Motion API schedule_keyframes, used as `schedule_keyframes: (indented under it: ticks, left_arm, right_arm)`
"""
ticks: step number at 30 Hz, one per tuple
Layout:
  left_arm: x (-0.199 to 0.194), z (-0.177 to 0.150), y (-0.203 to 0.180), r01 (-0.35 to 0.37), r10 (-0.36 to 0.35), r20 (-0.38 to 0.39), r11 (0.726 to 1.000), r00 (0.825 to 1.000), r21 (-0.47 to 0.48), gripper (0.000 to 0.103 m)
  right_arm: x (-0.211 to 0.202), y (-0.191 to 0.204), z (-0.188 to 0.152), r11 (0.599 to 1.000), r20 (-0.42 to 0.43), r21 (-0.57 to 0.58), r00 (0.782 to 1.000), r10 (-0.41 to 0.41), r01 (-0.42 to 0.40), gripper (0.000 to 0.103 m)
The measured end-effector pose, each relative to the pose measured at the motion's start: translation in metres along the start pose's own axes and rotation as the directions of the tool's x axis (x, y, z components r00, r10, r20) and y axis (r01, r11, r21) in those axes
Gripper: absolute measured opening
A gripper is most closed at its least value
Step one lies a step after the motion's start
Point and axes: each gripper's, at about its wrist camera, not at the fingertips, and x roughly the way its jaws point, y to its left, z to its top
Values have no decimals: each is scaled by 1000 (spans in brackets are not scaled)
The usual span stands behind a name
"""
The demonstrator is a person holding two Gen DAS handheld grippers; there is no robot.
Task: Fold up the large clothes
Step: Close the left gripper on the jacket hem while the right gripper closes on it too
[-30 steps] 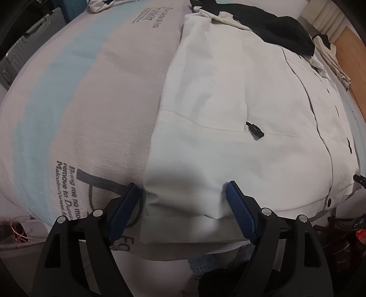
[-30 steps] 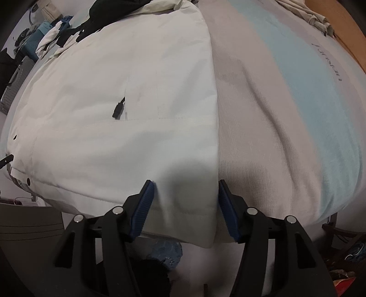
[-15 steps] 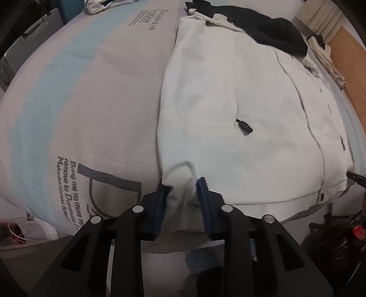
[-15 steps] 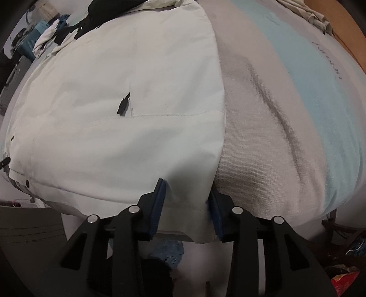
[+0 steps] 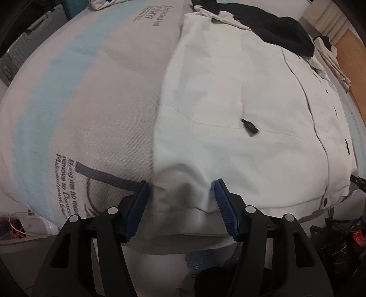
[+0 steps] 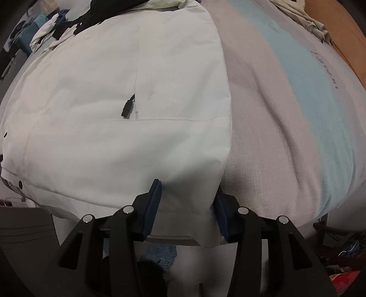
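A large white jacket [image 5: 240, 91] lies flat on the bed, with a black hood lining at its far end and black zipper pulls on its pockets. My left gripper [image 5: 180, 194] straddles the jacket's bottom left hem corner, jaws apart, with bunched fabric between them. My right gripper [image 6: 188, 194] straddles the bottom right hem corner [image 6: 205, 182], jaws apart with the fabric between them. The jacket also fills the right wrist view [image 6: 125, 91].
The mattress [image 5: 80, 102] is grey with a light-blue stripe and printed text. A grey suitcase [image 5: 25, 45] stands at the far left. Beige clothes [image 6: 304, 18] lie at the far right by a wooden panel. Clutter lies on the floor below the bed edge.
Both grippers closed on the hem corners half a second ago and have now reopened wider. The left corner fabric is left bunched up.
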Motion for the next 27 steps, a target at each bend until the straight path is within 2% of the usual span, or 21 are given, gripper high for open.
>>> schedule_keyframes:
  ticks: [4, 7, 10, 14, 17, 19, 21, 24, 26, 27]
  left_arm:
    - [-2, -6, -11, 1, -1, 12, 1000, 1000, 19, 54]
    - [0, -6, -6, -18, 18, 14, 1000, 1000, -6, 38]
    - [0, -8, -2, -27, 27, 16, 1000, 1000, -5, 28]
    - [-2, -11, -4, -42, 42, 18, 999, 999, 25, 19]
    - [-4, -11, -2, -43, 42, 17, 998, 999, 34, 13]
    - [-4, -11, -6, -49, 48, 24, 998, 999, 43, 10]
    - [-3, -12, -11, -58, 57, 30, 997, 998, 54, 8]
    - [-3, -12, -13, -59, 57, 40, 997, 998, 56, 7]
    - [-3, -13, -13, -61, 58, 43, 996, 997, 59, 7]
    - [-4, -14, -12, -61, 59, 44, 996, 997, 60, 7]
  right_arm:
    - [5, 0, 2, 1000, -8, 2, 1000, -9, 9, 49]
    - [9, 3, 2, 1000, -5, -7, 1000, -16, 16, 50]
    - [16, 10, 5, 1000, -24, -4, 1000, -20, 19, 55]
    - [22, 0, 13, 999, -53, 32, 999, 8, -7, 63]
    - [23, 2, 15, 999, -59, 37, 998, -32, 34, 72]
    - [24, 3, 16, 998, -61, 50, 997, -46, 49, 73]
    - [24, 4, 16, 998, -53, 43, 997, -48, 50, 70]
    - [19, 9, 12, 1000, -36, 15, 999, -27, 27, 55]
    - [14, 15, 10, 999, -21, -17, 999, -38, 37, 41]
    - [13, 18, 10, 999, -16, -29, 999, -44, 43, 38]
